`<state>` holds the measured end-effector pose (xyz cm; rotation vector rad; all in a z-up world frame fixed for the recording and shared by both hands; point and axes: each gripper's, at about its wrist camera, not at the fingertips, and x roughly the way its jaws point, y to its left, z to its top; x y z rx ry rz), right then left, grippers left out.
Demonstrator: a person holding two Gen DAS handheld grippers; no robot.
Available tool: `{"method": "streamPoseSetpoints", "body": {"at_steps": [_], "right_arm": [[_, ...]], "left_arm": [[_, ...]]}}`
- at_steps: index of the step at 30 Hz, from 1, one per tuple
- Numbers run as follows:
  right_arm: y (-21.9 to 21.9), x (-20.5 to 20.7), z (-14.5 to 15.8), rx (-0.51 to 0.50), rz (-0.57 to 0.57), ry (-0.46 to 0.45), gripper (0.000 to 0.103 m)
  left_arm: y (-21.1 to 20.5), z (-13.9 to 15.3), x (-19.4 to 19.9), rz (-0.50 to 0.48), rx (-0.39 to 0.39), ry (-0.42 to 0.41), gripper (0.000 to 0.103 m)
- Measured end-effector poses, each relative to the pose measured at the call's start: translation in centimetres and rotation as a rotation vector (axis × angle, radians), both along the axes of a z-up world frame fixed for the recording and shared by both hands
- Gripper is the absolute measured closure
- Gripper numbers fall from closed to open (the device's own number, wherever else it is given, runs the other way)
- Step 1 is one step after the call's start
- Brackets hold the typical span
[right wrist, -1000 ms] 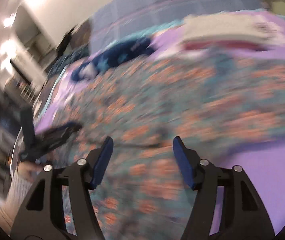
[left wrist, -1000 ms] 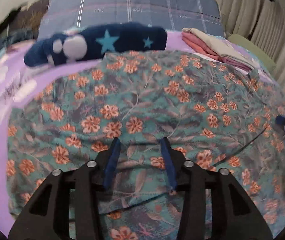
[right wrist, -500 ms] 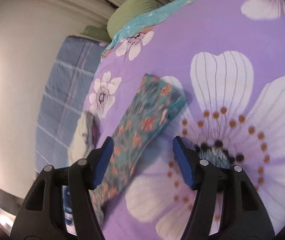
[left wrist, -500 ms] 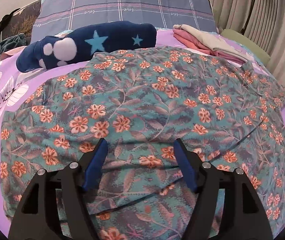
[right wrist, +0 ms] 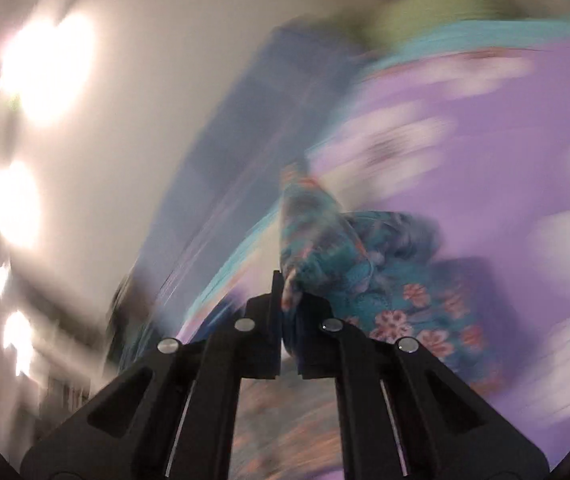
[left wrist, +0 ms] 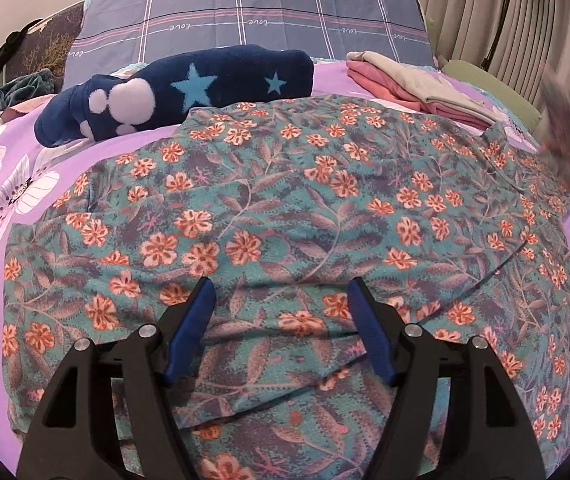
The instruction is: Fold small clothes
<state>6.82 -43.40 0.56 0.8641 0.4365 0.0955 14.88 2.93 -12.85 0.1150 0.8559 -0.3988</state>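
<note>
The floral garment (left wrist: 285,200) lies spread over the purple bed sheet (left wrist: 9,176) and fills the middle and lower part of the left wrist view. The left claw (left wrist: 281,296) stands over it at the bottom centre with its two blue fingers (left wrist: 191,328) wide apart, holding nothing. In the blurred right wrist view, the right claw (right wrist: 287,280) is closed on one edge of the floral garment (right wrist: 317,224) at the centre. At the top, a navy star blanket (left wrist: 189,88) and folded pink and beige clothes (left wrist: 409,88) lie near a checked pillow (left wrist: 269,16). No container is visible.
</note>
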Motion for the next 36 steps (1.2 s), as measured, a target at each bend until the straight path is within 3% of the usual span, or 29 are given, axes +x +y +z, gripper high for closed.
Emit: {"method": "streamPoseSetpoints", "body": {"at_steps": [4,6,8,11,17,21,22,24,27,30,32,34,36], "right_arm": [[13.9,3.3,-0.1,-0.109,0.364,-0.020,0.098],[20.2,4.4,-2.7,-0.173,0.510,0.045,0.098],[23.5,4.7,-5.8,-0.229,0.553,0.139,0.098],[24.8,4.4,-9.5,-0.197,0.566,0.245,0.098],[24.8,3.9,-10.7,-0.222,0.577,0.261,0.096],[25.0,3.1,-11.5,-0.289,0.587,0.249,0.095],[25.2,3.0,-11.7,-0.297,0.587,0.246,0.095],[25.0,3.0,-11.7,-0.301,0.586,0.237,0.095],[25.0,2.6,-11.9,-0.305,0.587,0.220,0.094],[25.0,2.3,-11.8,-0.306,0.596,0.203,0.093],[25.0,2.1,-11.7,-0.302,0.606,0.189,0.091],[25.0,1.9,-11.5,-0.295,0.622,0.170,0.086],[24.9,1.7,-11.2,-0.292,0.634,0.155,0.076]], "left_arm": [[0.4,0.1,0.0,0.005,-0.025,0.001,0.033],[0.7,0.2,0.0,0.007,-0.039,0.003,0.033],[1.0,0.2,0.0,0.007,-0.060,0.008,0.033],[1.5,0.2,0.1,0.009,-0.100,0.017,0.034],[2.6,0.6,0.2,0.033,-0.189,0.033,0.040],[3.5,1.7,0.2,-0.013,-0.499,0.152,0.040],[3.2,1.8,0.3,-0.027,-0.529,0.176,0.036],[1.9,2.0,0.8,-0.033,-0.562,0.224,0.023],[-0.7,1.2,2.1,-0.054,-0.581,0.328,0.021],[-3.5,0.5,3.3,-0.031,-0.514,0.354,0.021],[-4.5,0.5,3.7,-0.022,-0.504,0.348,0.033],[-5.2,0.1,4.6,-0.046,-0.534,0.391,0.094],[-5.9,0.6,4.7,-0.042,-0.522,0.378,0.099]]}}
